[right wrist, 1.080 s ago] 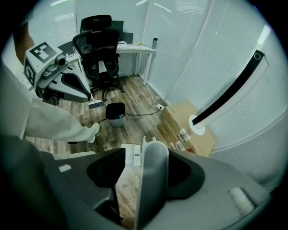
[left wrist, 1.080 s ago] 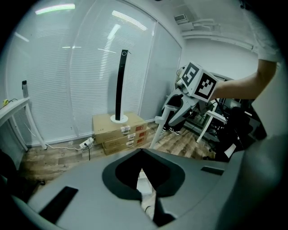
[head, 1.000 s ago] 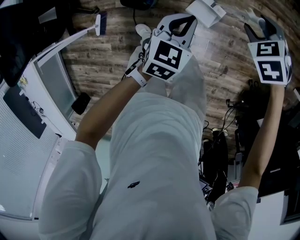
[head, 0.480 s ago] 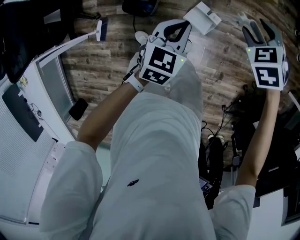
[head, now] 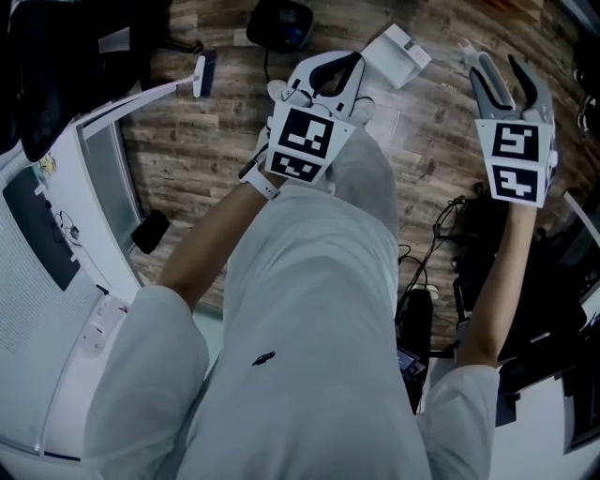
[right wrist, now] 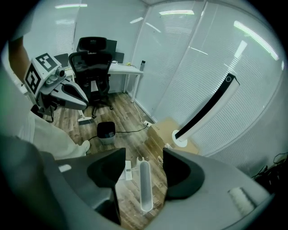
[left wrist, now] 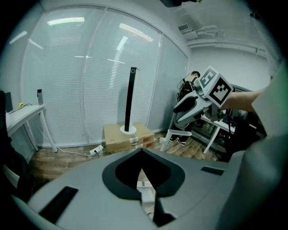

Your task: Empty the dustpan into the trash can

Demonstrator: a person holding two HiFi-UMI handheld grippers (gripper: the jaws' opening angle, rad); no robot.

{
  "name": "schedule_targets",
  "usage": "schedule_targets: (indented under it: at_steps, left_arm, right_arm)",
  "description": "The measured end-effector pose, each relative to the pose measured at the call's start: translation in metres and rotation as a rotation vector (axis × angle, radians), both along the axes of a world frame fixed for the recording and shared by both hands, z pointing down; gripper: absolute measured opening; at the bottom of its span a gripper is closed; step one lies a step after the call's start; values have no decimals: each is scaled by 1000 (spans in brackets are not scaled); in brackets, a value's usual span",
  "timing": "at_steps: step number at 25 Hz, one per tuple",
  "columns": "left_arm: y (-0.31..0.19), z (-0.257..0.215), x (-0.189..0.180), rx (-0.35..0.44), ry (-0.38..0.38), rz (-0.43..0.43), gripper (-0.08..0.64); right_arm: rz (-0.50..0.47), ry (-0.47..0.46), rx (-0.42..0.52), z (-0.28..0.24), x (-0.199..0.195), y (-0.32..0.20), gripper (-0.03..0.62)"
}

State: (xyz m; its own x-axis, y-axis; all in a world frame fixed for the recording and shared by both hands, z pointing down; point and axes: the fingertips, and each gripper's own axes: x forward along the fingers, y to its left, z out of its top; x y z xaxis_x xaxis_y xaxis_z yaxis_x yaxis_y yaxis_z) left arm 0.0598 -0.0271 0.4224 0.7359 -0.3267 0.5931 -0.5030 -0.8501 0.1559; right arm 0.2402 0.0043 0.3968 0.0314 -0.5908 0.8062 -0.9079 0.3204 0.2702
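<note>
Head view puts the dustpan (head: 398, 52) untouched on the floor (head: 187, 141) near the trash can (head: 281, 21), left tongs (left wrist: 141, 152) closed on nothing, right tongs (head: 504, 82) open and empty, so pickup seems pending: next, lower the right tongs onto its handle (right wrist: 144, 188).

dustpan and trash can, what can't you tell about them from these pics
- Dustpan contents: too small in the head view; in the left gripper view the shut left gripper hides most of it.
- Trash can inside: too dark and small in both the right gripper view and the head view.
</note>
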Motion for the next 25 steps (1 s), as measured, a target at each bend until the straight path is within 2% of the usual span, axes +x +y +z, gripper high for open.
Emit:
schedule_targets:
  at_steps: [13, 20, 22, 25]
  left_arm:
    - [-10, -64, -21, 33, 45, -66, 6]
    - [-19, -108, -36, 80, 73, -109, 8]
    - [-21, -121, -41, 92, 83, -124, 6]
    - [-23, -138, -50, 104, 95, -147, 8]
  right_arm:
    - [51, -96, 160, -66, -30, 5, 269]
    - [104, -146, 234, -86, -34, 18, 222]
    - [124, -156, 260, -95, -33, 21, 174]
    - [140, -162, 280, -106, -35, 27, 166]
